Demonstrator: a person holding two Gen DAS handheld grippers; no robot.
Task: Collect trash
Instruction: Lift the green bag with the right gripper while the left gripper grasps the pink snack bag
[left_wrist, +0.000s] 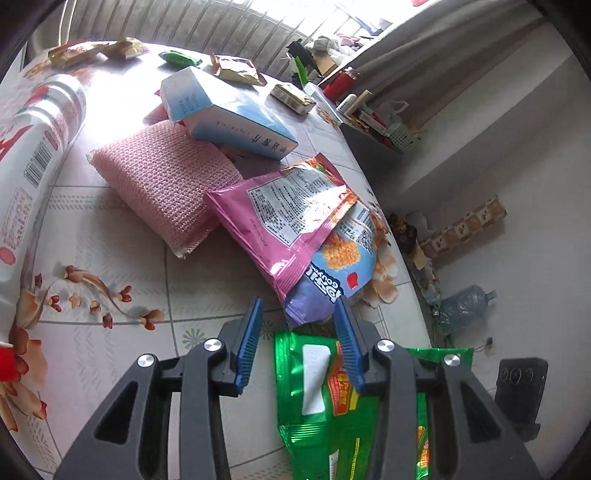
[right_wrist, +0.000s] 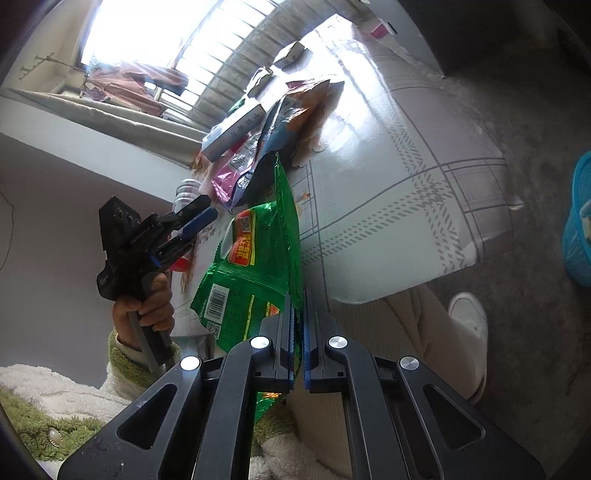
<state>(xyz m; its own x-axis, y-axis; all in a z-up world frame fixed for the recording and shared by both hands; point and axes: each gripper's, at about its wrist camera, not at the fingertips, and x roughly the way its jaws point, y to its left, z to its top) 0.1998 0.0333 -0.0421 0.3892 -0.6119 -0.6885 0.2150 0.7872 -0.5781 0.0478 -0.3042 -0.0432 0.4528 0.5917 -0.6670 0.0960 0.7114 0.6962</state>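
The green snack bag (right_wrist: 255, 266) is shiny foil, wrinkled and empty-looking, with a red and yellow label, a white barcode patch and a small QR square on it. It hangs in the air just off the edge of the desk (right_wrist: 388, 206), its top corner pointing up toward the pile of other wrappers. The right claw (right_wrist: 298, 306) is clamped on the bag's lower edge, its blue pads pressed together with the foil between them.

In the left wrist view the same green snack bag (left_wrist: 317, 398) lies under the left claw (left_wrist: 299, 317), whose blue pads stand apart; one pad is over the foil but nothing is pinched between them. In the right wrist view the left claw (right_wrist: 192, 229) is beside the bag, held by a hand (right_wrist: 147, 306) that comes out of a fluffy green and white sleeve (right_wrist: 125, 354).

Just beyond the green bag, a purple-blue snack bag (left_wrist: 332, 273) lies on the desk, partly under a pink wrapper (left_wrist: 280, 221) with a white text panel. Farther from the green bag, a pink knitted sponge (left_wrist: 162, 184) touches that wrapper, and a white and blue box (left_wrist: 225, 110) leans on the sponge. Several small yellow-brown packets (left_wrist: 236, 68) lie at the far side of the desk. To the right of the green bag, on the floor, part of a blue basket (right_wrist: 580, 221) shows.
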